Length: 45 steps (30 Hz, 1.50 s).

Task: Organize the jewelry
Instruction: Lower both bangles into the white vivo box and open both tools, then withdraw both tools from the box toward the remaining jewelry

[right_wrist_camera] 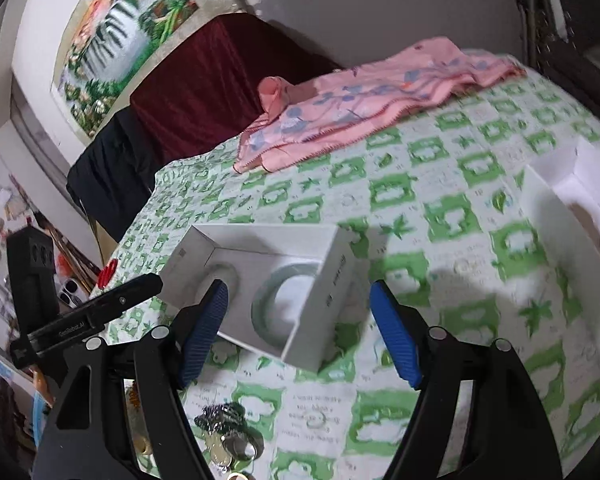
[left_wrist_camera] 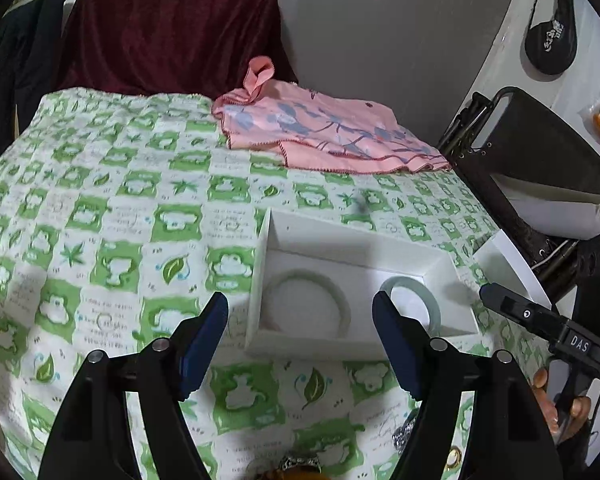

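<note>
Progress seems partial: 2 pale bangles point(left_wrist_camera: 306, 304) already lie flat inside the white box point(left_wrist_camera: 456, 276) on the green checked cloth point(left_wrist_camera: 100, 200). Left gripper point(left_wrist_camera: 300, 344) and right gripper point(right_wrist_camera: 299, 332) both hover with fingers spread, holding nothing. Silver rings point(right_wrist_camera: 230, 436) wait outside the box, near the lower edge. They are cut off and blurred, so their count is unclear.
</note>
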Each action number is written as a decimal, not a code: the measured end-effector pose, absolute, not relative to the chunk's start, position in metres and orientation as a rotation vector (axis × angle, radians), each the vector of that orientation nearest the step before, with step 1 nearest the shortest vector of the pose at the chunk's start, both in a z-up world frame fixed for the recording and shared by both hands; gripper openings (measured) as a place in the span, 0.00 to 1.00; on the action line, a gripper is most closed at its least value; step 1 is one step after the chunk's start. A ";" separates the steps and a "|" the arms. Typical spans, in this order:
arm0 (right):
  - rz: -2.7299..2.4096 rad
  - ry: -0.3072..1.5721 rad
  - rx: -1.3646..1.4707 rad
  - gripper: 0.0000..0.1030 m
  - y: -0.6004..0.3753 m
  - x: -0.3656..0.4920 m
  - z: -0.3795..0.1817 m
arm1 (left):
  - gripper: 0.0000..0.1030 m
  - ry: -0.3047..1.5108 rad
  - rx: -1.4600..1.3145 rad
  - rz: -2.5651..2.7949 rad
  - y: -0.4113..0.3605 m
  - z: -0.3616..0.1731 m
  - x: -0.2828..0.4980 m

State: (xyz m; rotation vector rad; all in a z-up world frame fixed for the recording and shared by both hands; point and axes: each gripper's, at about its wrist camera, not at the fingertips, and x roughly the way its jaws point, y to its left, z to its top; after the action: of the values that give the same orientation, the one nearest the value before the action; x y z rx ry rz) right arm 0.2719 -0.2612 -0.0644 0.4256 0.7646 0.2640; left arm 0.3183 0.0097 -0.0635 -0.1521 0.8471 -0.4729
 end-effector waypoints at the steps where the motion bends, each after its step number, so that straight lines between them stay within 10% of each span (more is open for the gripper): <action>1: 0.269 0.770 0.448 0.68 -0.264 0.272 -0.066 | 0.71 0.850 -0.157 -0.475 0.010 -0.065 0.318; 45: 0.203 0.771 0.408 0.85 -0.247 0.222 -0.081 | 0.76 0.884 -0.098 -0.328 0.037 -0.086 0.232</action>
State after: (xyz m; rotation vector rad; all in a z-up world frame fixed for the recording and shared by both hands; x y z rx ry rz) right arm 0.2223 -0.2470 -0.0806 0.4082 0.7709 0.2032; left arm 0.2318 0.0372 -0.0859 -0.0975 0.8841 -0.3279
